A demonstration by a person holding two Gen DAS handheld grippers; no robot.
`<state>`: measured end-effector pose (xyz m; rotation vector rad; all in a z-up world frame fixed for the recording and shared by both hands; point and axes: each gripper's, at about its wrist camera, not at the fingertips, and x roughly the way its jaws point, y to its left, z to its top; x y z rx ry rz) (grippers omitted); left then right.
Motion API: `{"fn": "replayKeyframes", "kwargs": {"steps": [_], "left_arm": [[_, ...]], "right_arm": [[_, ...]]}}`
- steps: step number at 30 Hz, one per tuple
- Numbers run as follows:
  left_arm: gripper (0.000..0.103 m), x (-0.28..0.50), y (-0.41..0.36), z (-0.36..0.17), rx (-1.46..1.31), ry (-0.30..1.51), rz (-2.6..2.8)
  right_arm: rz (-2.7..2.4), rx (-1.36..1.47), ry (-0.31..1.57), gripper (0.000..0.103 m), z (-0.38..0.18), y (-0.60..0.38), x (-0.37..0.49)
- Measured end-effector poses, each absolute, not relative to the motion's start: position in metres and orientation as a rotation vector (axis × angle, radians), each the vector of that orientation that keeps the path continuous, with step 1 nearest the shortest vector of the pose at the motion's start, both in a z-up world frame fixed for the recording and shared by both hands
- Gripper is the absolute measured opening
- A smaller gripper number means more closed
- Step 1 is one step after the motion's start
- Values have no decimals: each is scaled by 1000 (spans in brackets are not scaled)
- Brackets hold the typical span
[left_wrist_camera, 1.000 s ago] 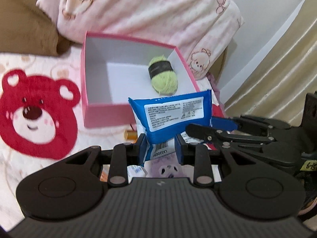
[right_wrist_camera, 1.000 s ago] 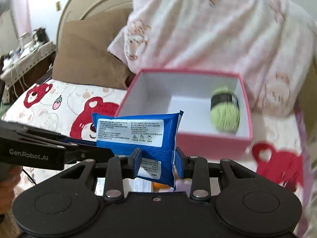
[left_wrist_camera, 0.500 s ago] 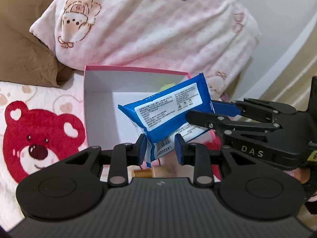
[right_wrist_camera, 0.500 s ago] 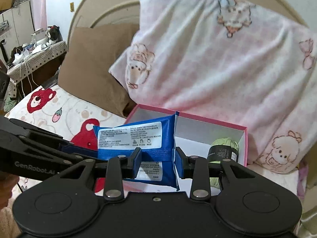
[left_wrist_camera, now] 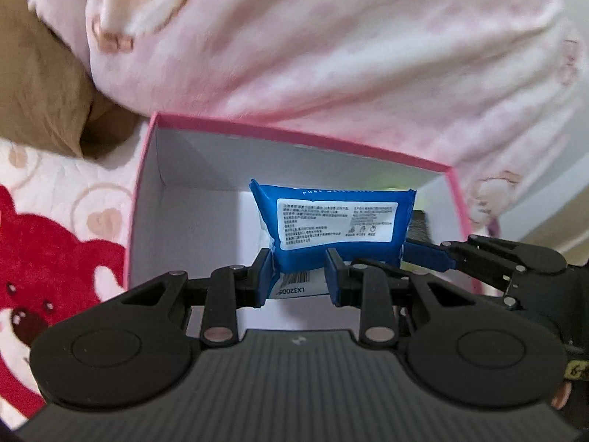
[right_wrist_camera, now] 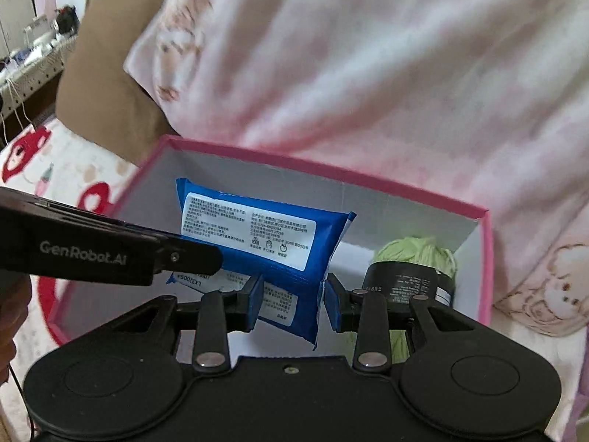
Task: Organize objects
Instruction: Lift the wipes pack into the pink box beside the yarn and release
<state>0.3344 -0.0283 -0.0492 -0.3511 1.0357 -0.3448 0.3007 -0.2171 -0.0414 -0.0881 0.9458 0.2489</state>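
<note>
Nearest, left claw (left_wrist_camera: 297,276) clamped on the lower left end of the blue wipes pack (left_wrist_camera: 333,226), right claw (right_wrist_camera: 292,300) clamped on its right end, the pack thus held up between both, over the open pink box (left_wrist_camera: 143,199) and inside its rim. Beyond the pack, to its right in the same box, a ball of green yarn (right_wrist_camera: 416,258) with a black band, lying on the white floor. Behind the box, a pink bear-print pillow (left_wrist_camera: 331,55) and a brown pillow (left_wrist_camera: 36,84) on the bed's red-bear sheet (left_wrist_camera: 55,258).
</note>
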Motion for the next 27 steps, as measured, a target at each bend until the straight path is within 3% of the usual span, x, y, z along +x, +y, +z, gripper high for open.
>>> {"fn": "replayKeyframes", "kwargs": {"steps": [17,22,27], "left_arm": [[28,384,-55,-103,-382,1155,-249],[27,385,-60,-101,-351,1146,-213],[26,384,-65,-105,-371,1167,-190]], "right_arm": [[175,-340,1109,33,-88,-196,343],[197,-355,1072,40,-76,-195,331],[224,-470,948,33,-62,-186,297]]}}
